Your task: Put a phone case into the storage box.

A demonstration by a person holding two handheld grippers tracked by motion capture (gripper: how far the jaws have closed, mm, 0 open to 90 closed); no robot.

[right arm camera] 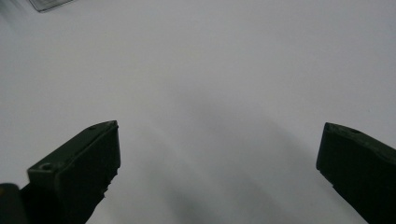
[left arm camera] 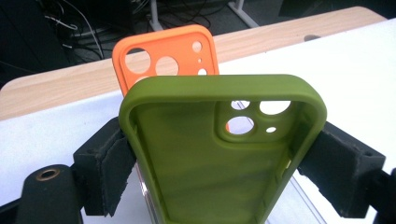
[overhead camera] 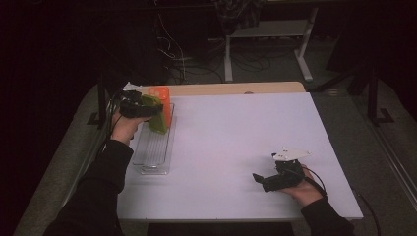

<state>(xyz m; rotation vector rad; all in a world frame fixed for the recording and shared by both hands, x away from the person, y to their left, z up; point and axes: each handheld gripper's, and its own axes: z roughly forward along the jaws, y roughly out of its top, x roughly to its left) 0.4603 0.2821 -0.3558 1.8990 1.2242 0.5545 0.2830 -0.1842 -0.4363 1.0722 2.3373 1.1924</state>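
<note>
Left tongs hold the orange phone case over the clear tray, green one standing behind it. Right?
No. In the left gripper view the left tongs clamp the green phone case; the orange phone case stands behind it, over the clear tray.

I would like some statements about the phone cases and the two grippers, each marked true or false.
1. The left gripper holds the green phone case by its two long sides. True.
2. The orange phone case lies flat on the table. False: it stands upright in the clear tray.
3. The right gripper holds a phone case. False: its jaws are open with nothing between them, over the white table.
4. The green case is in front of the orange one in the left gripper view. True.
</note>
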